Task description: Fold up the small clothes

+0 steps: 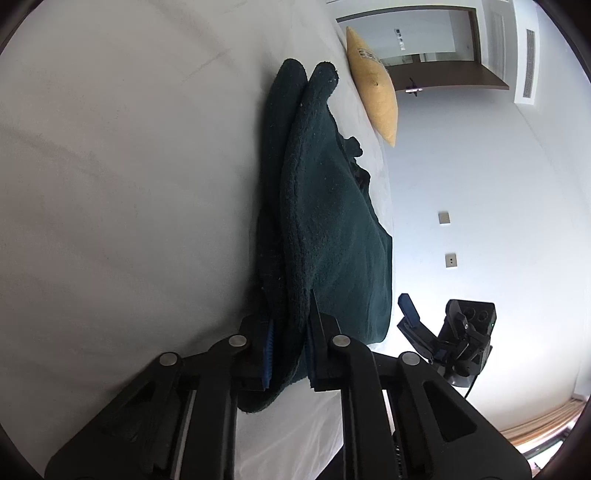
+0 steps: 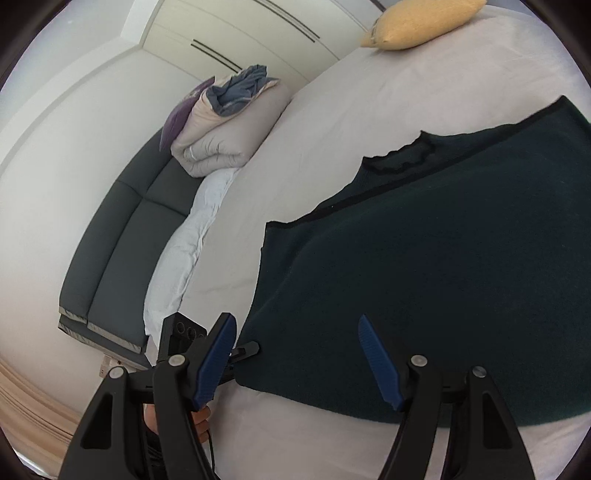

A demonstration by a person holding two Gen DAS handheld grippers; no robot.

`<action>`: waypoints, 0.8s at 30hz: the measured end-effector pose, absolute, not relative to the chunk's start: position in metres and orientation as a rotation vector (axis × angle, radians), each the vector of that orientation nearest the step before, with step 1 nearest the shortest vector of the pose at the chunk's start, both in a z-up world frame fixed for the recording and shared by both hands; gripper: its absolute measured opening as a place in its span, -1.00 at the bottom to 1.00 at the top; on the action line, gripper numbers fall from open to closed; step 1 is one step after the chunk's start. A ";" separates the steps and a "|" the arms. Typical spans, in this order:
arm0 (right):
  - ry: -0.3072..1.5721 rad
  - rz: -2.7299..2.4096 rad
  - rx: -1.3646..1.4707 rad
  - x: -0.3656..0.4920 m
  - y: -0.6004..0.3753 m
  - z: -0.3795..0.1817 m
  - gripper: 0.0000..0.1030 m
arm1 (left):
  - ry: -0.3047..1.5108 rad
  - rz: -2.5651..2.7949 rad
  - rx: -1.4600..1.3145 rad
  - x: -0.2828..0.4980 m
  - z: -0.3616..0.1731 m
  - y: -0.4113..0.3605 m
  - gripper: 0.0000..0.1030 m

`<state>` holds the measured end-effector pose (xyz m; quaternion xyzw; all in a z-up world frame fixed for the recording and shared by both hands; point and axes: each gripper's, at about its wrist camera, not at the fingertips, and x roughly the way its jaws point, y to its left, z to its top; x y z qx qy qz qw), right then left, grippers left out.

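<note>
A dark green fleece garment lies spread on the white bed, its black-trimmed neckline toward the far side. In the left wrist view my left gripper is shut on a folded edge of the garment, which runs away from the fingers in two layers. My right gripper is open and empty, its blue pads hovering over the garment's near edge. The left gripper shows in the right wrist view at the garment's corner. The right gripper shows in the left wrist view beside the cloth.
A yellow pillow lies at the far end of the bed. A folded duvet rests on a dark grey sofa beside the bed. A wardrobe and walls stand beyond.
</note>
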<state>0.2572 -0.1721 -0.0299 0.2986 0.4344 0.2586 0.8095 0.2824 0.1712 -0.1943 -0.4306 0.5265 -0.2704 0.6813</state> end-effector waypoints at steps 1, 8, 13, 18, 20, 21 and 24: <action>0.941 0.569 0.632 0.266 -0.165 -0.032 0.40 | 1.171 -0.602 -0.968 0.282 -0.193 0.171 -0.83; 1.096 0.539 0.716 0.323 -0.155 -0.086 0.35 | 1.097 -0.581 -0.932 0.277 -0.160 0.159 -0.85; 1.083 0.577 0.697 0.327 -0.159 -0.094 0.27 | 1.068 -0.584 -0.865 0.284 -0.129 0.136 -0.85; 1.060 0.647 0.700 0.323 -0.166 -0.091 0.29 | 1.064 -0.615 -0.771 0.293 -0.097 0.087 -0.85; 1.081 0.668 0.803 0.328 -0.185 -0.085 0.39 | 1.053 -0.626 -0.709 0.296 -0.083 0.063 -0.85; 1.066 0.671 0.835 0.330 -0.196 -0.080 0.42 | 1.050 -0.629 -0.676 0.298 -0.078 0.050 -0.85; 0.989 0.729 0.956 0.333 -0.232 -0.064 0.65 | 1.058 -0.634 -0.606 0.306 -0.072 0.007 -0.85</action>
